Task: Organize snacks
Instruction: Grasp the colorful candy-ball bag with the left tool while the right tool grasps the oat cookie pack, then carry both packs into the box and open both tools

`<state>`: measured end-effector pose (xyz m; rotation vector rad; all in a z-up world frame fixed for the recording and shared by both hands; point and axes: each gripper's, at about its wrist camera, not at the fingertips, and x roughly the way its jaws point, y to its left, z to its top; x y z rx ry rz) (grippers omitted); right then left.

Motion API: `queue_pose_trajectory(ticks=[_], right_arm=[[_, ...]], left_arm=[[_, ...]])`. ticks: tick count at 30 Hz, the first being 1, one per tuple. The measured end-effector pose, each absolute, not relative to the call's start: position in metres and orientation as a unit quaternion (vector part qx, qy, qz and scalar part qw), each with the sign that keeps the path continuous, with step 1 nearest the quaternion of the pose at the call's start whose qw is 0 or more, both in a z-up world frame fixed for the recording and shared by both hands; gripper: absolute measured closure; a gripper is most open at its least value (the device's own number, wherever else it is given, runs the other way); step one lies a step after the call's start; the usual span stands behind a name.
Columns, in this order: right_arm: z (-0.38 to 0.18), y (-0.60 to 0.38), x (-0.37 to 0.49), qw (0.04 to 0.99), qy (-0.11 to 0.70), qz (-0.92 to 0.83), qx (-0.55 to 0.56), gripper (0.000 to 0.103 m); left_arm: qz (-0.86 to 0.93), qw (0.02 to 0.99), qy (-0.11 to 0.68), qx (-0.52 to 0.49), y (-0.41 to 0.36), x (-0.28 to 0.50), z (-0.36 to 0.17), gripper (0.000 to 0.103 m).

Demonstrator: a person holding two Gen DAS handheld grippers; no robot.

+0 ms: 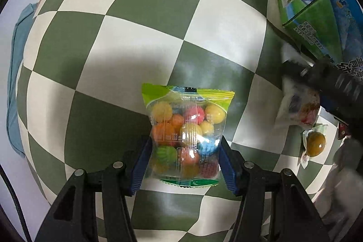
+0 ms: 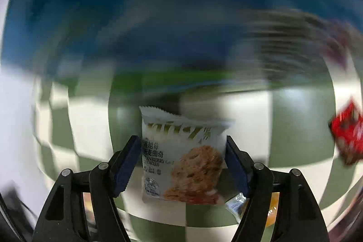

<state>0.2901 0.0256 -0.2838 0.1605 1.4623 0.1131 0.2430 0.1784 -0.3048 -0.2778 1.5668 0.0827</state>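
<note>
A green-and-cream checked surface (image 1: 127, 22) is seen from both wrist cameras, with a blue-and-green carton (image 1: 317, 3) lying at its far right edge. In the left wrist view, a clear bag of coloured candy balls (image 1: 185, 135) is gripped by the left gripper (image 1: 184, 160), its jaws closed against the two side edges of the bag's lower half. In the right wrist view, a white cookie packet (image 2: 181, 160) is held by the right gripper (image 2: 181, 162), the jaws pressed to either side of the packet; the background is heavily blurred. A small red packet (image 2: 347, 135) is glimpsed at the right of that view, and an orange sweet in a clear wrapper (image 1: 315, 143) lies on the surface beside the right gripper as seen from the left.

Both holds are judged to be on slippery film, so either pack could be squeezed out of the jaws during a quick swing. The cookie could be cracked if pinched harder. With the two grippers working near each other, the loose sweet could be knocked or one pack brushed by the other arm. Where the snacks are meant to go cannot be told.
</note>
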Motion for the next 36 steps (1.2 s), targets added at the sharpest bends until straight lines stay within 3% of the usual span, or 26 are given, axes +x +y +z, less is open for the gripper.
queue_pose_trajectory(ticks=[2, 7, 12, 17, 22, 23, 25, 29, 36], right_arm=[[-0.284, 0.047, 0.28, 0.748, 0.657, 0.092, 0.01, 0.038], [-0.288, 0.054, 0.245, 0.738, 0.655, 0.141, -0.084, 0.043], [-0.295, 0.029, 0.231, 0.7, 0.696, 0.159, -0.029, 0.044], [-0.296, 0.015, 0.232, 0.675, 0.717, 0.168, 0.047, 0.036], [-0.304, 0.026, 0.206, 0.683, 0.714, 0.157, 0.006, 0.035], [-0.307, 0.033, 0.205, 0.69, 0.707, 0.152, -0.015, 0.036], [-0.311, 0.058, 0.188, 0.701, 0.696, 0.143, -0.051, 0.039], [-0.304, 0.076, 0.164, 0.719, 0.676, 0.145, -0.067, 0.054], [-0.246, 0.021, 0.16, 0.74, 0.648, 0.173, 0.037, 0.056]], left_arm=[[0.036, 0.698, 0.704, -0.126, 0.18, 0.244, -0.307, 0.047], [0.036, 0.699, 0.704, -0.121, 0.186, 0.247, -0.312, 0.047], [0.024, 0.706, 0.7, -0.105, 0.175, 0.233, -0.304, 0.049], [0.023, 0.7, 0.706, -0.103, 0.175, 0.232, -0.314, 0.046], [0.034, 0.705, 0.703, -0.085, 0.172, 0.244, -0.315, 0.046], [0.036, 0.707, 0.701, -0.083, 0.17, 0.243, -0.315, 0.049], [0.037, 0.713, 0.697, -0.073, 0.155, 0.253, -0.305, 0.056], [0.024, 0.713, 0.695, -0.087, 0.147, 0.255, -0.288, 0.058], [-0.031, 0.744, 0.657, -0.116, 0.116, 0.267, -0.211, 0.058]])
